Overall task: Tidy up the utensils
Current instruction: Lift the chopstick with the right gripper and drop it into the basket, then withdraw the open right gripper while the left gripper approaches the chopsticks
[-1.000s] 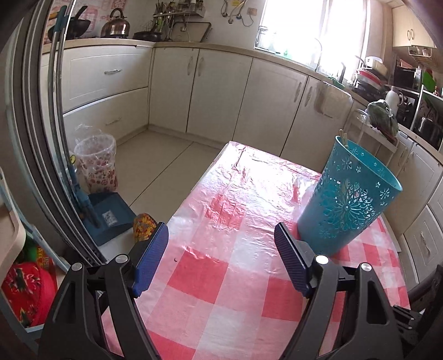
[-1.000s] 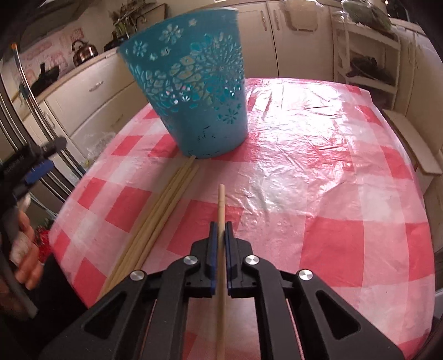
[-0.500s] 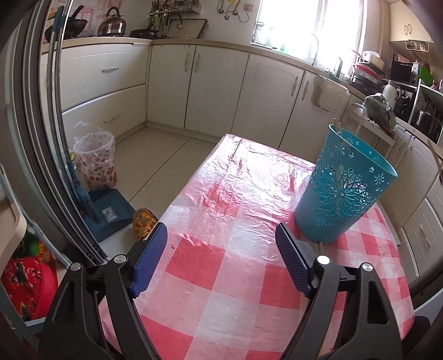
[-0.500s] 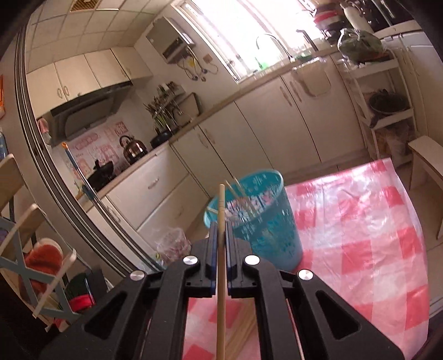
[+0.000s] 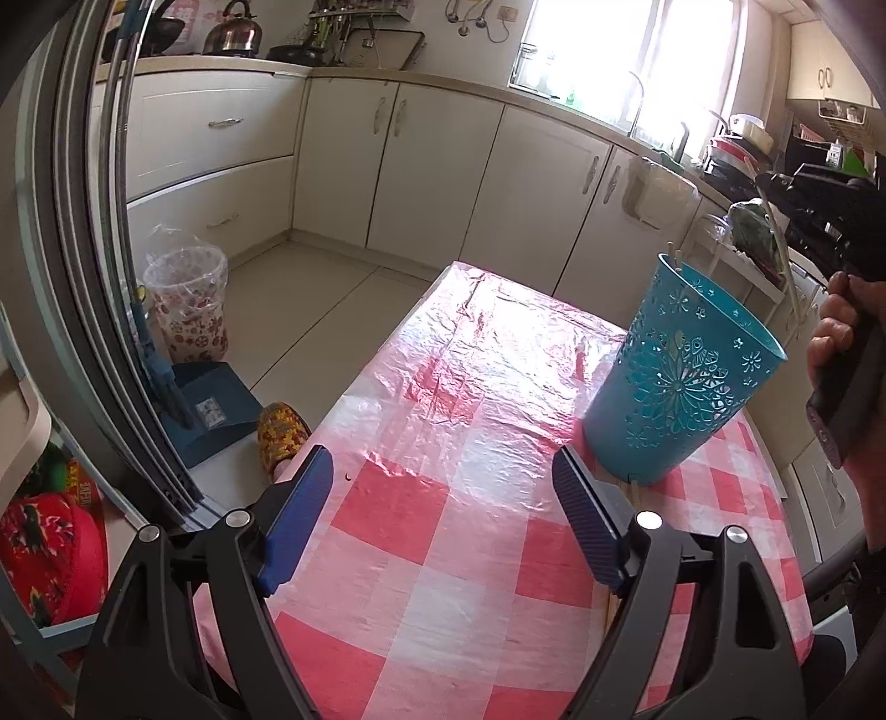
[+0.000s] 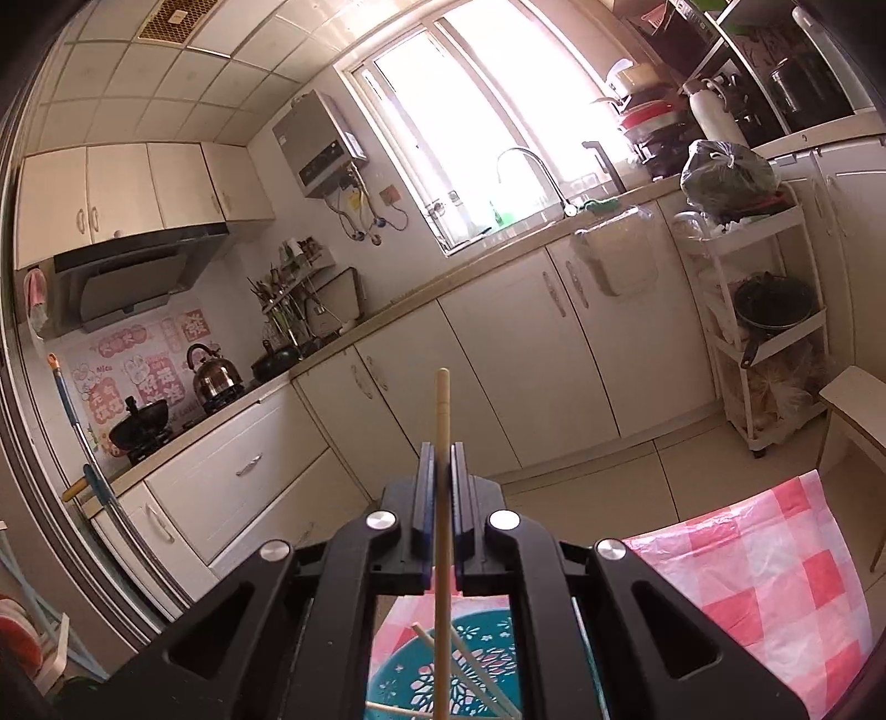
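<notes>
The right gripper point(image 6: 440, 459) is clenched on one chopstick point(image 6: 442, 421), upright above the basket point(image 5: 678, 376), which already holds some sticks. The left gripper point(image 5: 443, 498) is released, empty. More chopsticks probably remain on the table point(image 5: 443, 531).

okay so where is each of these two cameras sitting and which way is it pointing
Left wrist: low over the table, facing the kitchen; open left gripper, person's right hand visible.
Right wrist: above the bin, facing the window; right gripper shut on a chopstick.
Shared: bin, table, chopstick, kettle.
</notes>
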Motion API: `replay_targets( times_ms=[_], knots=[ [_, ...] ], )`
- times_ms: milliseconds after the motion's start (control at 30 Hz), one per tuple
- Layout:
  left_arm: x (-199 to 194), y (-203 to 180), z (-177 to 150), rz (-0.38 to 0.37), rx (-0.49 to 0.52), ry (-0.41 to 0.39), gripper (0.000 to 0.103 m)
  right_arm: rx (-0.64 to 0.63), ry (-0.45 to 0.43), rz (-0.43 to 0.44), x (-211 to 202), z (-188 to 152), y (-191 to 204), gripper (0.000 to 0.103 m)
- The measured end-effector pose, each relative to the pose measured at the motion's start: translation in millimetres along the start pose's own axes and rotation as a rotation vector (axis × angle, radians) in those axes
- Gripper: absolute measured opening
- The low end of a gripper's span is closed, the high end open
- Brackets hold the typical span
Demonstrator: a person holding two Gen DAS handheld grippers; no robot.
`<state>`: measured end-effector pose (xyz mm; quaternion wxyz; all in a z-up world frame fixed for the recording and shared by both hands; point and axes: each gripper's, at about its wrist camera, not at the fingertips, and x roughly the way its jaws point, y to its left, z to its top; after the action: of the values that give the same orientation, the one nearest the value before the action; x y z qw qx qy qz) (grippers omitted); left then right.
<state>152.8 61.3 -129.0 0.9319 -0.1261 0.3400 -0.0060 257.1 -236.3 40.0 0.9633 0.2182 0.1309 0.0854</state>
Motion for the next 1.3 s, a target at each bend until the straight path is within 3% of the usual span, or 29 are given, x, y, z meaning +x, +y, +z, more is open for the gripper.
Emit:
replay_targets(
  times_ms=[500, 633, 767, 867, 933, 1133, 1300],
  knots=[
    [-3.3, 3.9, 1.2, -0.009, -0.027, 0.005, 0.078, -0.119, 0.141, -0.013, 10.7, -32.8, 9.4, 0.007],
    [-14.7, 5.8, 3.1, -0.006, -0.032, -0.014, 0.079, -0.106, 0.14, -0.011, -12.5, -35.2, 6.9, 0.019],
    [-25.4, 7.8, 2.5, -0.002, -0.035, -0.025, 0.081, -0.086, 0.08, -0.038, -59.0, -38.4, 2.9, 0.031],
    [-31.8, 8.9, 0.6, -0.001, -0.041, -0.021, 0.082, -0.072, 0.077, -0.069, -93.7, -53.5, -2.1, 0.033],
    [-36.2, 9.5, -0.1, -0.005, -0.043, -0.017, 0.082, -0.073, 0.1, -0.092, -112.4, -70.8, -6.2, 0.034],
    [-67.8, 5.8, 1.5, -0.015, -0.035, -0.071, 0.085, -0.035, 0.301, -0.186, -138.6, -146.9, -30.6, 0.034],
    [-86.0, 7.8, 1.1, -0.028, -0.037, -0.086, 0.086, 0.027, 0.391, -0.23, -143.1, -177.4, -40.3, 0.034]
  ],
)
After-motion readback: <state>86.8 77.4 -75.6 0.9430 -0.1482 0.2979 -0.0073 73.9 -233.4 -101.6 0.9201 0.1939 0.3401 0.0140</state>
